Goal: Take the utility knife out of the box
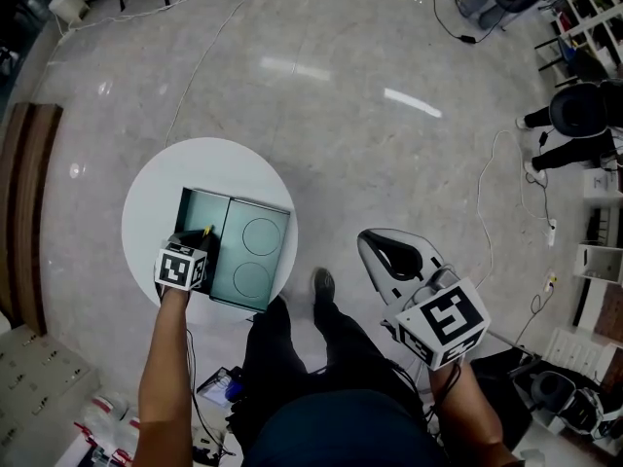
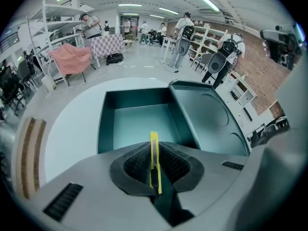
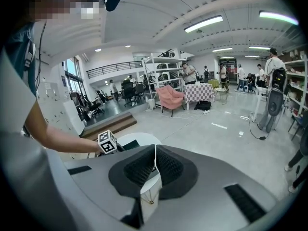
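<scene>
Left tool clamps utility knife, plain only in its view.

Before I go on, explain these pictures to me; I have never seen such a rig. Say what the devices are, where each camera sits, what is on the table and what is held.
No robot here: a person holds a hand-operated gripper in each hand. The head view comes from a camera on the person's head, looking down; the other two come from cameras riding on each gripper, looking along its jaws. A round white table carries an open teal box, its lid lying open beside it. The left gripper is shut on a yellow utility knife over the box. The right gripper is shut and empty, held off the table. The cubes with square markers belong to the grippers.
</scene>
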The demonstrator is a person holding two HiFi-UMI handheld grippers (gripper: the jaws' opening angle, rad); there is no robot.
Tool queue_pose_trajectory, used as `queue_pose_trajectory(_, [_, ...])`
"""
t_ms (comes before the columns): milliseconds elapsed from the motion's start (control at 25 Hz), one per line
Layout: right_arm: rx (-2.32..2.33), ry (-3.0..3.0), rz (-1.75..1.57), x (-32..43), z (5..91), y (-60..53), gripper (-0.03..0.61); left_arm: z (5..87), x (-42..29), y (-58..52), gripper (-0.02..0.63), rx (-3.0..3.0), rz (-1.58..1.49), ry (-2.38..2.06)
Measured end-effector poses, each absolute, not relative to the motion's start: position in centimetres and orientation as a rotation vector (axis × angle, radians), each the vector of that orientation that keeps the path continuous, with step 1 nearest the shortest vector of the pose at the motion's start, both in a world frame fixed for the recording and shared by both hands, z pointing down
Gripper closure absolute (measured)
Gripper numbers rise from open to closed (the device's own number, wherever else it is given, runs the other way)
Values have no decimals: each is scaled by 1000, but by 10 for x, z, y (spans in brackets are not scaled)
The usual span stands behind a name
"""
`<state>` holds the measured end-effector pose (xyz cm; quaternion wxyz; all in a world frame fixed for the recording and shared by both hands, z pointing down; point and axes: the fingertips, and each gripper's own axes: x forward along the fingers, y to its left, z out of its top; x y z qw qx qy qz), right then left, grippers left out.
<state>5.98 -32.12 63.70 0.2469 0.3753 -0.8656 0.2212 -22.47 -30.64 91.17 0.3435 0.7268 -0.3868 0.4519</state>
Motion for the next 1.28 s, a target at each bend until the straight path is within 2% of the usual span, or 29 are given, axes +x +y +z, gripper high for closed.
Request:
queue_pose_trajectory(440, [975,-2438,516,43,587,-298,541,828,-230,-276,551,1964,1054,-1128])
queue_pose_trajectory(1280, [859,-2585,325,14,464,-234,541,557,-221,-194,549,2221,591,-1418])
